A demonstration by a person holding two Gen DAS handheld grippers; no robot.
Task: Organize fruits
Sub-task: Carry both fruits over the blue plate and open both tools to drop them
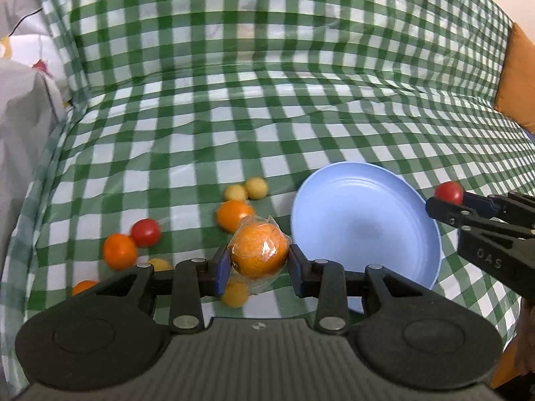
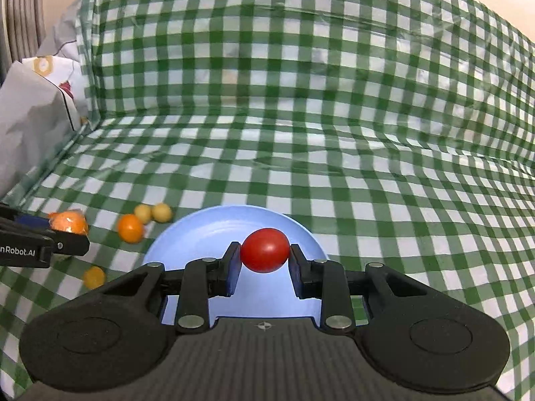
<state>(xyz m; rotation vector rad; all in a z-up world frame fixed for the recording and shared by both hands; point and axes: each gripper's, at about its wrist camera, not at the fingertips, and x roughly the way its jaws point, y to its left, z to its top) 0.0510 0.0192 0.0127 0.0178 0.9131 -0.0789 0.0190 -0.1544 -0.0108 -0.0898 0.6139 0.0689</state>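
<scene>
Held a red tomato (image 2: 264,250) tight in the right tongs (image 2: 264,260), up over the near side of the blue plate (image 2: 200,234). Squeezed a wrapped orange (image 1: 259,250) in the left tongs (image 1: 259,267), just left of the plate. Both round, no long way. Right tongs nearer.

Looked like somebody's home, a sofa or bed turned into a work surface: a green-and-white checked plastic cloth (image 1: 267,117) ran up over a soft backrest, printed bedding (image 1: 23,107) bunched at far left, and an orange cushion (image 1: 518,80) sat at right.
</scene>
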